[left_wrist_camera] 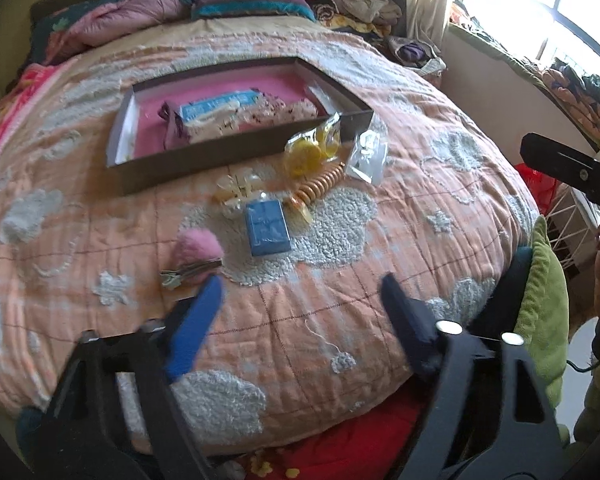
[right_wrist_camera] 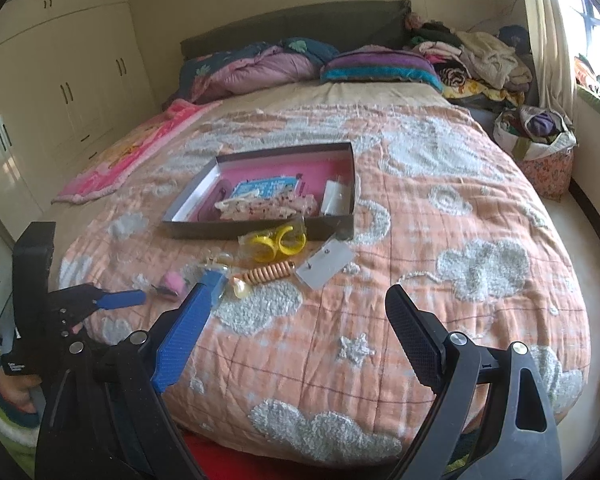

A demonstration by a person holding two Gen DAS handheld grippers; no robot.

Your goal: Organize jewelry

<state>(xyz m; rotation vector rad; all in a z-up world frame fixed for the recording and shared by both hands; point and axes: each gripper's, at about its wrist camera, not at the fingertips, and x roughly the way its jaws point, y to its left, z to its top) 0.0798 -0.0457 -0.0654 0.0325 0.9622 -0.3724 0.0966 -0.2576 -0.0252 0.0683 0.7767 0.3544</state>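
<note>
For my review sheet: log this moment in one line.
left gripper: open, empty | right gripper: open, empty | loose jewelry: on bedspread | box: open

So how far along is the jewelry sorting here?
Barely started. The pink-lined box already holds a few packets. Nothing is in hand: the left gripper and right gripper are both open and empty above the quilt. Left to sort, all loose beside the box: yellow bangles, orange coil band, blue box, pink pom-pom clip and clear packet.
</note>
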